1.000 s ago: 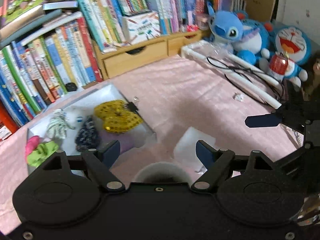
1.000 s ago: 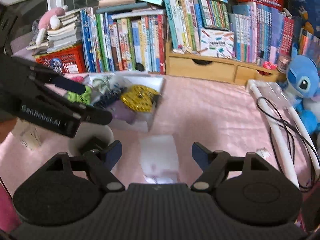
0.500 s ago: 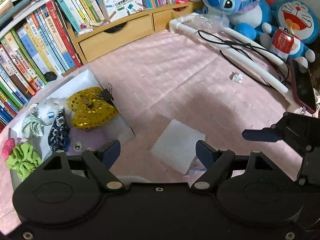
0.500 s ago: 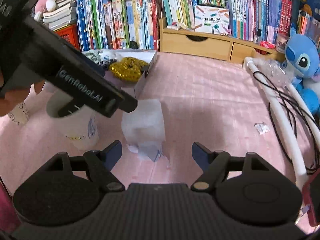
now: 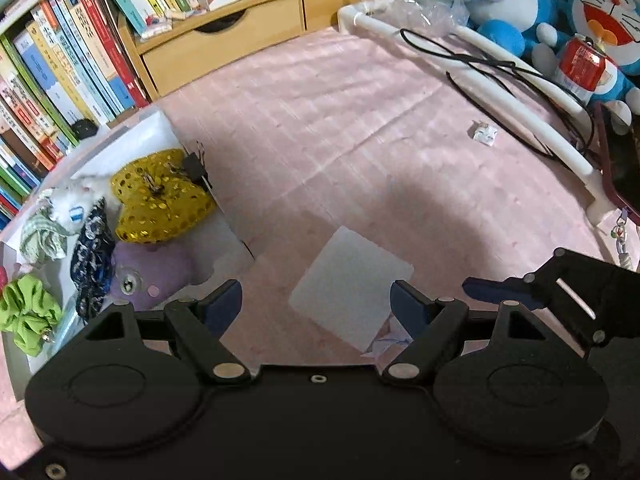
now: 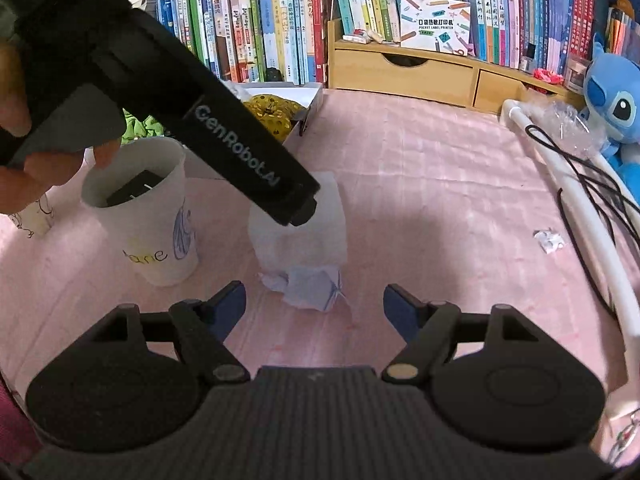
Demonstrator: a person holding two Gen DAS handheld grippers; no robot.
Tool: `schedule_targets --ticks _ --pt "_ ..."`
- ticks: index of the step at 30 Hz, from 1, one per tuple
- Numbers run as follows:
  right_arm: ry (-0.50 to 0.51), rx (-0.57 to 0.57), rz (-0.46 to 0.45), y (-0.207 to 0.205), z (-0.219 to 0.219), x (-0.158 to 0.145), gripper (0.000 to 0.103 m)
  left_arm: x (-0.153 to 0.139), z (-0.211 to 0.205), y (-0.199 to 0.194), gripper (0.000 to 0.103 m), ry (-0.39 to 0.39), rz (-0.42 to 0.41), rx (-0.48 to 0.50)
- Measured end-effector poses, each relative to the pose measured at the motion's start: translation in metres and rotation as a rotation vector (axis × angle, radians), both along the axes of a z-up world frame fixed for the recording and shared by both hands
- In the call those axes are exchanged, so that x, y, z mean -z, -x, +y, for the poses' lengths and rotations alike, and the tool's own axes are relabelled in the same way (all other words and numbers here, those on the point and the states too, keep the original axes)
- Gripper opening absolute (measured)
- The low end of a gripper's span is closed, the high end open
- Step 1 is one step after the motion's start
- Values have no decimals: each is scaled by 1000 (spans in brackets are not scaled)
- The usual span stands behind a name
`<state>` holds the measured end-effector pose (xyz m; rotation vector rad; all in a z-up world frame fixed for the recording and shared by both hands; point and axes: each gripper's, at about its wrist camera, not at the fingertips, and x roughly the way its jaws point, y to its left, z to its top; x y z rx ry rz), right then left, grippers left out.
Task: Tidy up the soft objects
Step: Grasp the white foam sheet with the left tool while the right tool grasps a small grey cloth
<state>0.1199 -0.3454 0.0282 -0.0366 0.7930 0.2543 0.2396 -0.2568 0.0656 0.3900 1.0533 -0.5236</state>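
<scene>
Pink cloth bedcover (image 5: 320, 128) matt, ribbed weave. Gold heart cushion (image 5: 158, 202) glossy w/ sequins; green scrunchie (image 5: 26, 312) soft fabric. Paper cup (image 6: 154, 216) matt, drawers (image 6: 404, 74) bare wood.

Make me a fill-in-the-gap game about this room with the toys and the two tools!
1. The gold sequin heart lies inside the white ____.
2. The paper cup stands on the ____ cloth.
3. Both the left tool and the right tool have jaws that are ____.
4. The white tissue packet lies ____ the box, on the cloth.

Missing words: box; pink; open; outside
</scene>
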Motion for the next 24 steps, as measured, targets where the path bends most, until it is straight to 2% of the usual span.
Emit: schedule_targets --ticks 5,16,22,24 --pt "-21 14 8 -3 -2 6 78 5 -2 -2 80 14 36 1" --pt "-50 33 1 -5 -2 12 74 12 -9 1 82 45 97 14" --pt "-70 47 -9 -4 -4 14 62 16 -15 5 82 39 95 32" --pt "-71 50 -13 -3 -5 15 55 17 -15 6 81 36 90 35"
